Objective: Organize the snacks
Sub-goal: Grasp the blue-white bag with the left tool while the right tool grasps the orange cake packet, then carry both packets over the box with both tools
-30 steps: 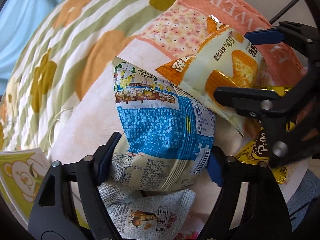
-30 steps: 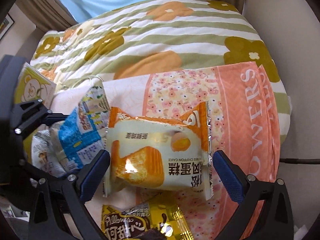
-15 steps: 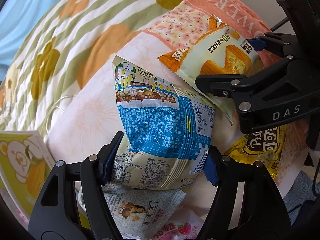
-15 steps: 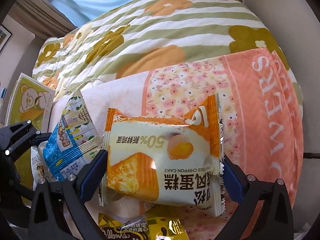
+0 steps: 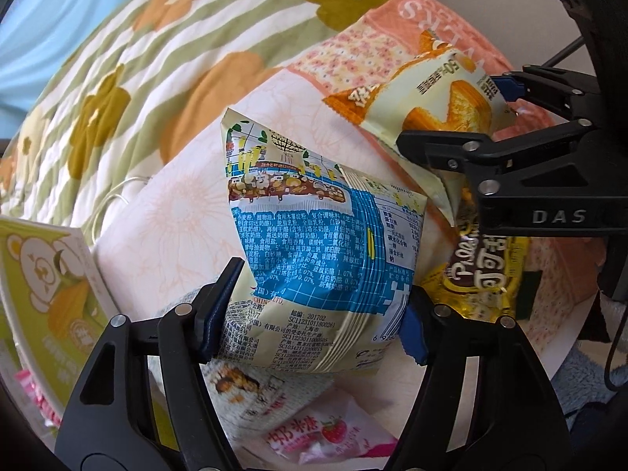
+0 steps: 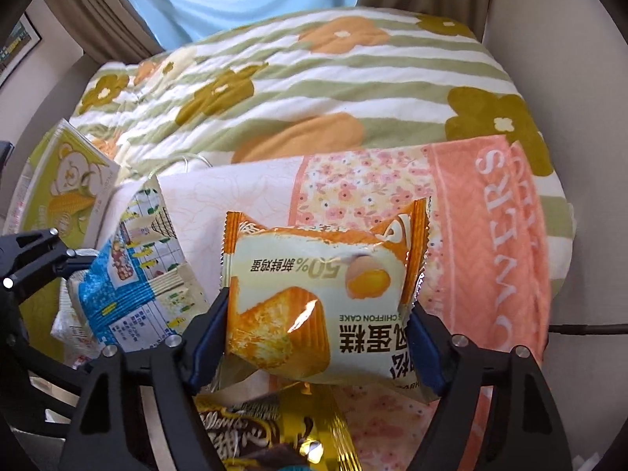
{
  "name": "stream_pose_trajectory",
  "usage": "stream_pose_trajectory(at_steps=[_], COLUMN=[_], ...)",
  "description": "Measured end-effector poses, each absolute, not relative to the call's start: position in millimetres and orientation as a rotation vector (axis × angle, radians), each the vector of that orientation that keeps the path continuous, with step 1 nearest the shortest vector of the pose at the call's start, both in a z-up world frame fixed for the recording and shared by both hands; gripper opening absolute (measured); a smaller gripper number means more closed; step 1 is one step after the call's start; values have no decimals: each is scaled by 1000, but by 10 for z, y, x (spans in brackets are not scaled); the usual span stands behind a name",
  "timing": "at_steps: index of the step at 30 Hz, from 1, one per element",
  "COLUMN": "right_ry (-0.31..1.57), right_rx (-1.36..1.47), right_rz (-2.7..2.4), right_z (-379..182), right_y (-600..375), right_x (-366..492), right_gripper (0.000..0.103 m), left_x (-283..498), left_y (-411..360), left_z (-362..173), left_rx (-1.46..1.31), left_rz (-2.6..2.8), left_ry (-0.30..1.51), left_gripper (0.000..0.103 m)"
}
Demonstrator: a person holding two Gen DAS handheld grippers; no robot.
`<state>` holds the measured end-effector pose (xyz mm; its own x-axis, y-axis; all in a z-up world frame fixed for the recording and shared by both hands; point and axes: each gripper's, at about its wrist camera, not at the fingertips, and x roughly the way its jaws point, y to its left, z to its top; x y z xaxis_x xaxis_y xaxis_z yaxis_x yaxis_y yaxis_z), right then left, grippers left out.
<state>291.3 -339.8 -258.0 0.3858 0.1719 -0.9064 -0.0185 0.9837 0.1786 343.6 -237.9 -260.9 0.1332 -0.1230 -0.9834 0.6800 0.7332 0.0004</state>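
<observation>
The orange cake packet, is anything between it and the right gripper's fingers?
Nothing visible is. The right gripper has its blue pads pressed straight against both sides of the orange cake packet. The yellow chocolate packet lies underneath, below the grip. The left gripper holds the blue snack bag off to one side.

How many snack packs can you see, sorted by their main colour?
Blue and cream packs: 1, the blue snack bag in the left gripper
Orange and cream packs: 1, the chiffon cake pack in the right gripper
Gold packs: 1, the gold wafer pack
Pink packs: 1, the pink strawberry candy pack
White packs: 1, the white printed pack
Green boxes: 1, the green bear box
Total: 6
</observation>
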Motion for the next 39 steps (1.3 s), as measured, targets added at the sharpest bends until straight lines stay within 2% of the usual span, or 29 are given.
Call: stream_pose_trajectory(at_steps=[12,24,31,39], right_ry=[1053,929,895,890], right_rx=[108,36,-6,-36], right_rz=[125,330,481,552], right_z=[-1752,-1012,-885,-859], right_y=[-3448,-2888,-2223,-1472], right_x=[2573,2382,2318,2313], right_gripper=[76,76,76,76], left_x=[3153,2844,2752,2837], left_y=[-2253,-1091,-154,795], left_z=[-1907,-900,-783,-909], left_rx=[372,118,28,-10], left_rz=[-578,-280,-116,-33], left_ry=[1210,1044,1044,1053], left_gripper=[66,66,66,66])
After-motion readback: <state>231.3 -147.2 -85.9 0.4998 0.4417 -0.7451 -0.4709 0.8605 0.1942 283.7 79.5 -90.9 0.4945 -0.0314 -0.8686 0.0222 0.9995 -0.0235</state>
